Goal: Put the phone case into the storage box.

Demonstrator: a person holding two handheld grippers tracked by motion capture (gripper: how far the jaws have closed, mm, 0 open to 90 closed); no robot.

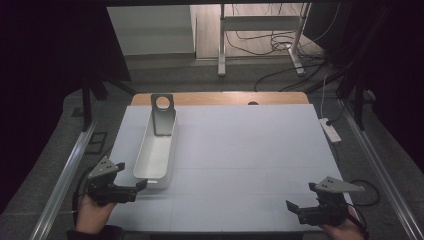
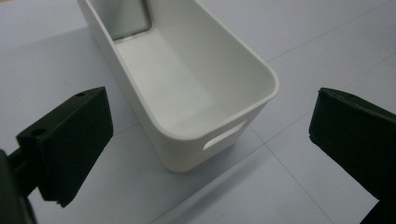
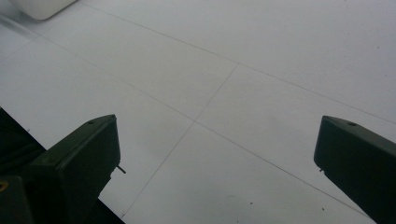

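The left gripper (image 1: 131, 176) hung over the near left part of the table (image 1: 240, 165), held in a hand (image 1: 92, 212) that came in from the bottom edge of the high view. Its jaws stood wide apart with nothing between them. In the left gripper view the gripper (image 2: 210, 135) looked down on the near end of a white bin (image 2: 196, 88), which lay ahead of the fingers and between their lines, apart from both. The left finger (image 2: 70, 140) was beside the bin's long wall and the right finger (image 2: 359, 135) stood well off its rounded corner. A slot handle (image 2: 225, 136) was cut in the end wall facing the fingers.

In the high view the bin (image 1: 156, 152) was a long, narrow tub running away from the left gripper's tips toward the far edge. A dark plate (image 1: 162, 115) with a round hole leaned tilted at the bin's far end, well beyond the fingers; only its pale lower edge (image 2: 126, 21) appeared in the left gripper view.

The right gripper (image 1: 304, 200) sat at the near right, well apart from the bin, in the other hand (image 1: 345, 227). Its jaws were also spread wide and held nothing. In the right gripper view the gripper (image 3: 210, 154) faced bare table (image 3: 243, 70) between and ahead of its fingers (image 3: 79, 163), with a corner of the bin (image 3: 39, 7) far ahead, beyond the left finger.
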